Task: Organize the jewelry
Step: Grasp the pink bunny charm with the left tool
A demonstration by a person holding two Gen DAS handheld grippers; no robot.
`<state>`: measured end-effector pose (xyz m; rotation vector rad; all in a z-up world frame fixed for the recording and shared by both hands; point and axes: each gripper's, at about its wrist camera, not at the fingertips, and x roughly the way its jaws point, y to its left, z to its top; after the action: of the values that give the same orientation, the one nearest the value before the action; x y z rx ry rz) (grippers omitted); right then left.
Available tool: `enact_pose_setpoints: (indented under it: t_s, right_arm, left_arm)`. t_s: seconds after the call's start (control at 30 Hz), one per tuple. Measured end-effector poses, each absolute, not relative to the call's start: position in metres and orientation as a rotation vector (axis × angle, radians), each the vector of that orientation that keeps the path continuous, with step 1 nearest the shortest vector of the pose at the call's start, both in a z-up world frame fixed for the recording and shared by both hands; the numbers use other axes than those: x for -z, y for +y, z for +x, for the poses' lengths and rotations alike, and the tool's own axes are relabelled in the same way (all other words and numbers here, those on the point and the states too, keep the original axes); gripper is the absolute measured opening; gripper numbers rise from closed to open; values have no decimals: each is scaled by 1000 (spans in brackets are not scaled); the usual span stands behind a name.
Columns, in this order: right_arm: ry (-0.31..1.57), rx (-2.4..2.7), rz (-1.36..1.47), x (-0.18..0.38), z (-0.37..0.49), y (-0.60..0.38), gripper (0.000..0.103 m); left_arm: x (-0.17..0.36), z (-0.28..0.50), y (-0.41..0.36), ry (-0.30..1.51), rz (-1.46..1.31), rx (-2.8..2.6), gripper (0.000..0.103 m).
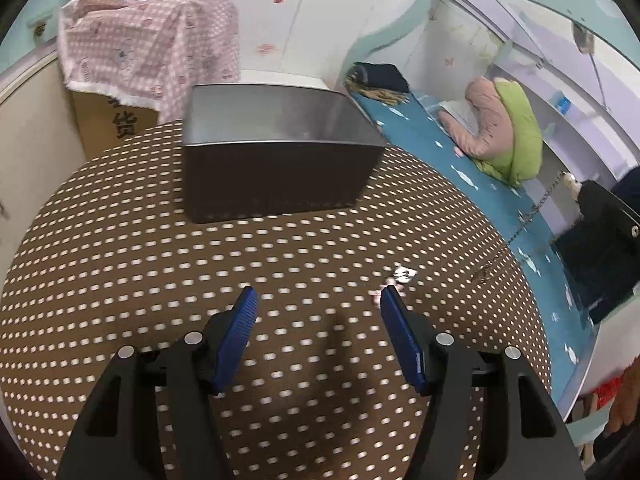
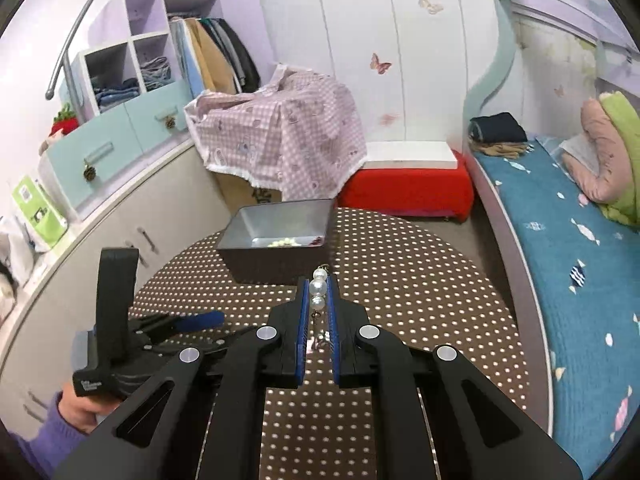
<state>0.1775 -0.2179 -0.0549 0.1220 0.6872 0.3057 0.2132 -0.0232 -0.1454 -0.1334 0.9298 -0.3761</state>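
Table (image 1: 120, 280): round, under a brown cloth with white dots; it carried everything I worked on.
Box (image 1: 276, 160): grey, open-topped, stood on the far part of the table, ahead of both my tongs.
Box contents: from my right wrist view I saw pale beads (image 2: 282, 243) and something dark red (image 2: 317, 241) lying against its near wall.
Left tongs (image 1: 316, 300): I held them low over the cloth, blue pads spread wide, nothing between them.
Right tongs (image 2: 319, 280): above the table, short of the box, pressed together on a pearl piece.
Pearl piece (image 2: 319, 290): three white pearls in a row, gripped between my right pads, a thin metal bit dangling below.
Small trinket (image 1: 403, 274): pale and shiny, lay on the cloth just beyond my left tongs' right pad; too blurred to tell its kind.
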Motion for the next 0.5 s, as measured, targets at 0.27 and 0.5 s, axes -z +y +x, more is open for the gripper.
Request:
enact_pose_setpoints:
  t_s: [0.27, 0.5]
  right_arm:
    - [726, -284, 167, 80, 183, -239, 10]
    - [742, -293, 195, 96, 185, -247, 10]
  left_arm:
    - [161, 223, -65, 961, -31, 432, 61]
    - [162, 225, -84, 936, 76, 410, 44]
